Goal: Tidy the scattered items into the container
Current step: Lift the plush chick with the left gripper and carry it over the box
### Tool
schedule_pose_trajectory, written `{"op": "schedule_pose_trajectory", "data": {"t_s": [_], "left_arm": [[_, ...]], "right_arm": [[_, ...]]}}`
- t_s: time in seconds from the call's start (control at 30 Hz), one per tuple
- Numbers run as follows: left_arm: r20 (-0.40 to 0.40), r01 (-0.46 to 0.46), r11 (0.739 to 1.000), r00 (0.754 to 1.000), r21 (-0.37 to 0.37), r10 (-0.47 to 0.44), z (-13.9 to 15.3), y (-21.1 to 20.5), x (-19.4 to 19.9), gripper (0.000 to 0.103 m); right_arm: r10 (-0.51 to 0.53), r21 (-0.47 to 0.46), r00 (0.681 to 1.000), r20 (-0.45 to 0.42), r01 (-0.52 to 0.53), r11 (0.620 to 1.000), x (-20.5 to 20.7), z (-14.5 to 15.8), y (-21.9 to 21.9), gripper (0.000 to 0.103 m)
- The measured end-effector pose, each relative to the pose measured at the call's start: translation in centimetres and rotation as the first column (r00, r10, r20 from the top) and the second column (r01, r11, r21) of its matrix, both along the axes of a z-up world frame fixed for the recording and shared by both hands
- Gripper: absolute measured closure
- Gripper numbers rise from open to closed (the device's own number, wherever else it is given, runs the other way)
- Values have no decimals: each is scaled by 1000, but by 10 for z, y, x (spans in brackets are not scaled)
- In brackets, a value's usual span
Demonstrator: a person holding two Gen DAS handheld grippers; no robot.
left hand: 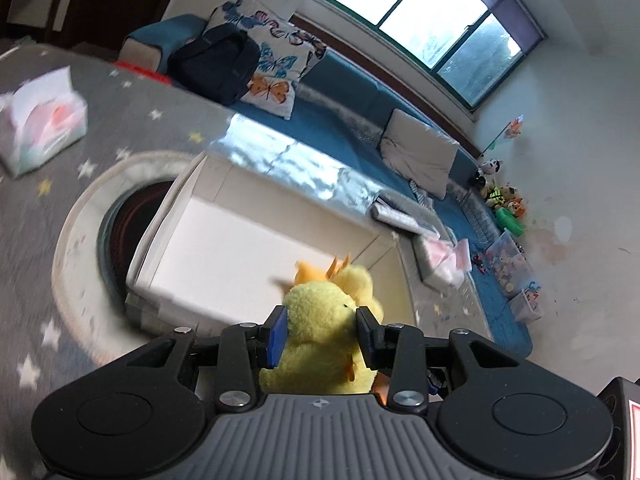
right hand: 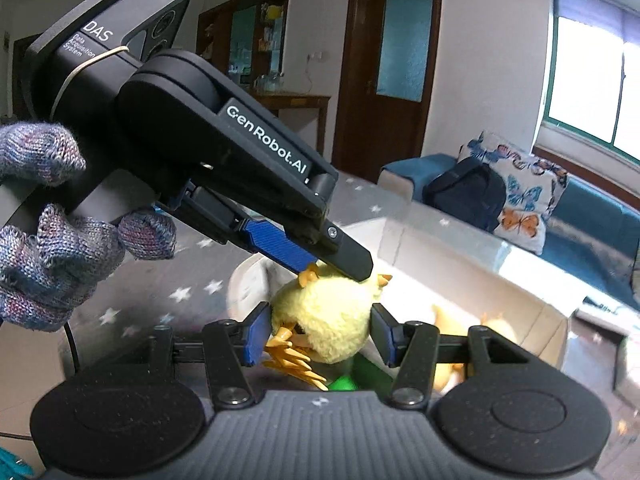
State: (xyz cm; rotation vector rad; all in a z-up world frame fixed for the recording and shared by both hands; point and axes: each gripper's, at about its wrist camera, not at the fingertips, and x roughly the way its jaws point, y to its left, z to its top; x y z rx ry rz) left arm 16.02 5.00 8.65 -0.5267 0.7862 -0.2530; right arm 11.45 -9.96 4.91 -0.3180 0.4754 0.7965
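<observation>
My left gripper (left hand: 320,328) is shut on a yellow plush chick (left hand: 320,320) and holds it above the near rim of an open white box (left hand: 224,240). In the right wrist view, the left gripper (right hand: 332,264) comes in from the upper left and pinches the top of the same yellow plush chick (right hand: 324,320). My right gripper (right hand: 318,334) has its pads on both sides of that chick, shut on it. The white box (right hand: 460,276) lies behind and to the right, with other yellow plush shapes (right hand: 496,328) blurred inside.
A grey star-patterned rug (left hand: 132,120) covers the floor. A tissue pack (left hand: 40,120) lies at the left. A blue sofa (left hand: 360,112) with a butterfly cushion (left hand: 272,56) and dark backpack (left hand: 216,60) stands behind. Toys (left hand: 504,200) line the wall at right.
</observation>
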Motion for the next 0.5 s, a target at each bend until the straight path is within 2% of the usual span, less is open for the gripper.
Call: {"op": "schedule_pose_trajectory", "data": {"t_s": [0.23, 0.5], "left_arm": [[-26, 6, 1000, 1000, -13, -6, -7, 0, 47, 64], [-110, 8, 999, 994, -39, -12, -37, 6, 89, 64]], "right_arm": [[-29, -6, 1000, -2, 29, 1000, 43, 3, 6, 50], [-33, 0, 995, -92, 33, 999, 81, -16, 5, 50]]}}
